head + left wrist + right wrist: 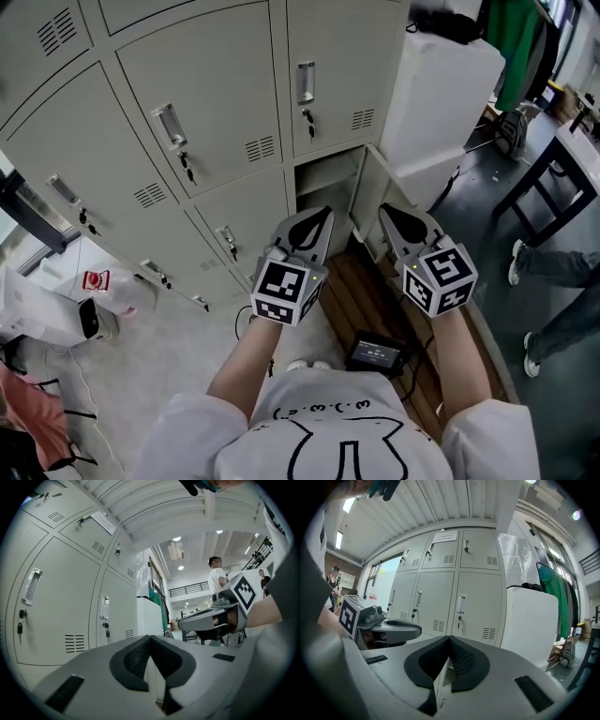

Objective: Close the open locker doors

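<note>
Paper notice on upper locker door, print illegible

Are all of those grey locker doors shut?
No, the bottom right locker door stands swung open in the head view, showing the compartment behind it.

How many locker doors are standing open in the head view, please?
1: the bottom door at the right end of the lockers, swung outward; more may be hidden outside the frame.

Smooth matt grey painted-metal lockers, glossy metal handles, dark slatted wood platform, white cloth shirt
</note>
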`<state>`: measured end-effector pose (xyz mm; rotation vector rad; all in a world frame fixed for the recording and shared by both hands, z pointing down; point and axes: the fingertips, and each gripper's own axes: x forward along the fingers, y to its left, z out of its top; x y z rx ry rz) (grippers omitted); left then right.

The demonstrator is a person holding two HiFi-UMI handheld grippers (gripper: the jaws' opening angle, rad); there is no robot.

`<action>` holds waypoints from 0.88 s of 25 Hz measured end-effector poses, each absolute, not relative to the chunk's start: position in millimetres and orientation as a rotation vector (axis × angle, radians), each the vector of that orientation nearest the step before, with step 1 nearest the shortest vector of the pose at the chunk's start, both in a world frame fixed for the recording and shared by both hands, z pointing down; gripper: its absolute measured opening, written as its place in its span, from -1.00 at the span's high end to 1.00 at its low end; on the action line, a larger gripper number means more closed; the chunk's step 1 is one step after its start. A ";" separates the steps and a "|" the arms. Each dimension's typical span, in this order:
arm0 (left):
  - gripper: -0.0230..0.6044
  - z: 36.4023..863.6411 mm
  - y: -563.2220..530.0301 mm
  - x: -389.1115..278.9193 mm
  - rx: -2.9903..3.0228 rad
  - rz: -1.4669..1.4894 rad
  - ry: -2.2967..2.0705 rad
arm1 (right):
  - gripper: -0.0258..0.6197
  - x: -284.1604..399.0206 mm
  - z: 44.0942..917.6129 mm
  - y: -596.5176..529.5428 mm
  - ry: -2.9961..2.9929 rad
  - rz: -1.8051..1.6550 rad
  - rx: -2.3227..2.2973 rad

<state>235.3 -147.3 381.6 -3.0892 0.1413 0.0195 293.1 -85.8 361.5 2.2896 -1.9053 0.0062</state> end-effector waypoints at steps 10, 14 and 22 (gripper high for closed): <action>0.87 386.5 -138.5 250.3 -3.104 0.010 -0.054 | 0.87 305.0 383.7 -65.4 -1.711 0.076 2.389; 0.87 391.9 -127.4 256.2 -3.105 -0.007 -0.154 | 0.87 308.8 394.6 -52.8 -1.621 0.114 2.468; 0.87 403.6 -114.9 262.8 -3.084 -0.046 -0.301 | 0.87 315.5 413.1 -36.7 -1.444 0.151 2.558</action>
